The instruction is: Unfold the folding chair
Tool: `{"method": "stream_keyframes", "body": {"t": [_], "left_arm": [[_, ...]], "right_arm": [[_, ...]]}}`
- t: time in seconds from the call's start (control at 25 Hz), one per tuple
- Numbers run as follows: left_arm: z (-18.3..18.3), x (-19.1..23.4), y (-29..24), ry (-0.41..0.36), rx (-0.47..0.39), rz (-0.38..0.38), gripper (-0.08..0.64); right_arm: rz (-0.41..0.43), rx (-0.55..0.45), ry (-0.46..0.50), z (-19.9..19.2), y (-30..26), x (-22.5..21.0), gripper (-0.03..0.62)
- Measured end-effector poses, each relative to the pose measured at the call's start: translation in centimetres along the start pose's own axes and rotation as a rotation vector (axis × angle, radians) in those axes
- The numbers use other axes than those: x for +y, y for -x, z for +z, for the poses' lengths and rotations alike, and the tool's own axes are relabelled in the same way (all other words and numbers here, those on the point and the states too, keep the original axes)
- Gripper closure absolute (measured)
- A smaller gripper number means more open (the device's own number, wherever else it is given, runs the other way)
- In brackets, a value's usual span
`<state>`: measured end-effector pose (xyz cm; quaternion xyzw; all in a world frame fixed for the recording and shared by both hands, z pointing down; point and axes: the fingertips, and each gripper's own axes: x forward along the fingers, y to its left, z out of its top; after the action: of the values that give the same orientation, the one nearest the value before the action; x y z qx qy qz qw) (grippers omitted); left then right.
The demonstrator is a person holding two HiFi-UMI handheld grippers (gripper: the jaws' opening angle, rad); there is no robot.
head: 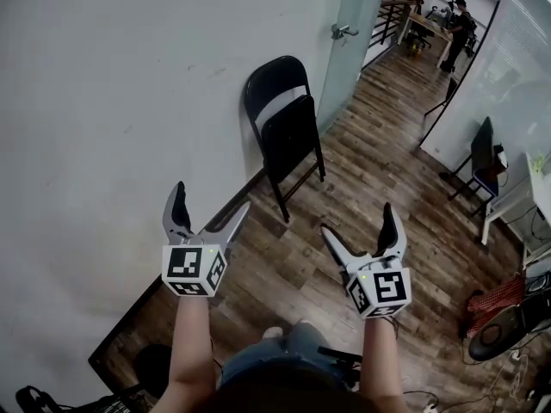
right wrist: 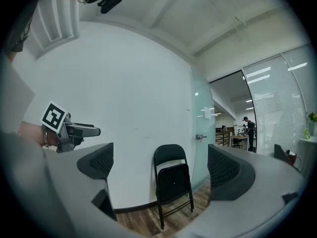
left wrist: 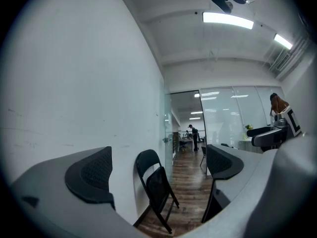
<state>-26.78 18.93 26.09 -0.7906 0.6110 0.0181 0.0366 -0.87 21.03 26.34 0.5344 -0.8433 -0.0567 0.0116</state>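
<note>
1. Both tongs are empty: the left gripper and right gripper hold their jaws wide apart.
2. Straight ahead, well apart from them, the folding chair stands folded and upright against the wall.
3. Neither gripper looks clearly nearer.

Both bare forearms rise from the bottom edge of the head view, roughly parallel, the left forearm at about 7 o'clock and the right forearm at about 5 o'clock. The left gripper sits near 8 o'clock, its left marker cube against the wrist, jaws spread wide and aimed toward 12 o'clock. The right gripper sits near 4 o'clock, about level with the other, its right marker cube at the wrist, jaws splayed just as wide. In the left gripper view the dark left pads stand well apart; in the right gripper view the right pads do too, and the left marker cube shows at 9 o'clock.
</note>
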Motion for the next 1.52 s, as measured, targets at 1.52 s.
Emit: {"method": "stream_keyframes", "body": {"t": [1.52], "left_arm": [[-5.0, 8.1, -41.9, -0.032, 0.118, 0.139, -0.008]], "right_arm": [[0.190, 0.196, -0.119, -12.6, -43.2, -20.1, 0.028]]}}
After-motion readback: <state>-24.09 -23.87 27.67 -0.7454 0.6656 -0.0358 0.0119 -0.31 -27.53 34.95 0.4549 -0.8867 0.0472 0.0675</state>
